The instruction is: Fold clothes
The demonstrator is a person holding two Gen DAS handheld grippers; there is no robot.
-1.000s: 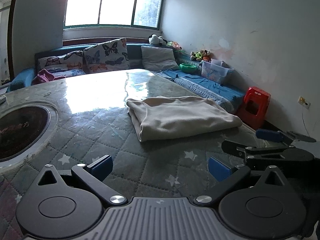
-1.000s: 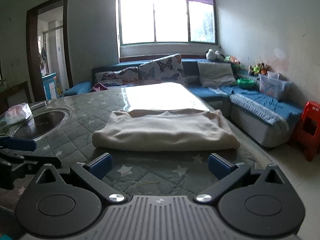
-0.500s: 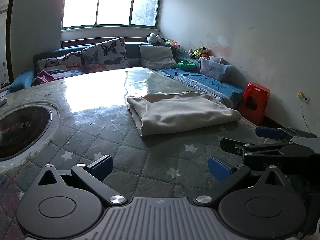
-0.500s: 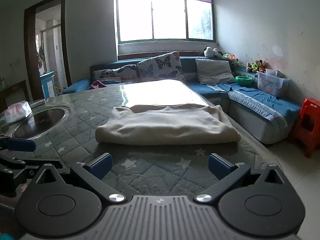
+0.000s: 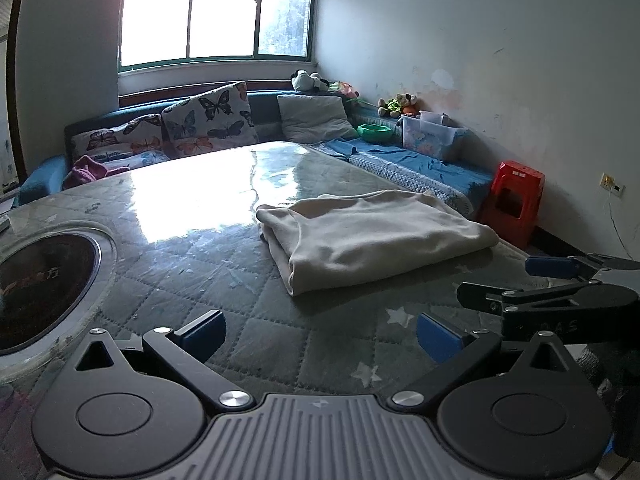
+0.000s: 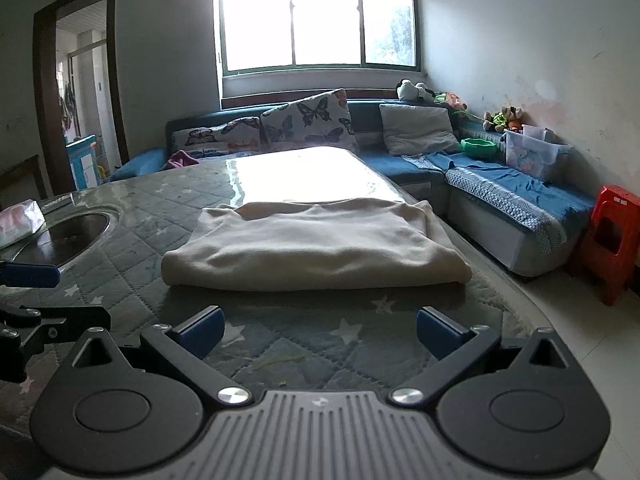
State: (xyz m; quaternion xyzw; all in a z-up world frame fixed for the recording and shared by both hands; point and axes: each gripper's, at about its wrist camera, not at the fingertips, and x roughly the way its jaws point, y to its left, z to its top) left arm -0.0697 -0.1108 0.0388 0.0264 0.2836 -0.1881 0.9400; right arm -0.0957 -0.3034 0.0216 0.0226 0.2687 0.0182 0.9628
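Observation:
A cream garment [image 5: 372, 236] lies folded into a flat rectangle on the quilted star-patterned table [image 5: 192, 264]; in the right wrist view it [image 6: 316, 244] sits straight ahead. My left gripper [image 5: 320, 334] is open and empty, a little short of the garment and to its left. My right gripper [image 6: 318, 330] is open and empty, just short of the garment's near folded edge. The right gripper also shows at the right edge of the left wrist view [image 5: 560, 284]. Neither gripper touches the cloth.
A round dark inset hotplate [image 5: 40, 280] sits in the table at left, with a tissue pack [image 6: 18, 222] beside it. A blue sofa with butterfly cushions [image 6: 308, 120] runs behind and to the right. A red stool [image 6: 612, 236] stands on the floor at right.
Both grippers have drawn back slightly from the folded garment and stay open. The garment has not moved.

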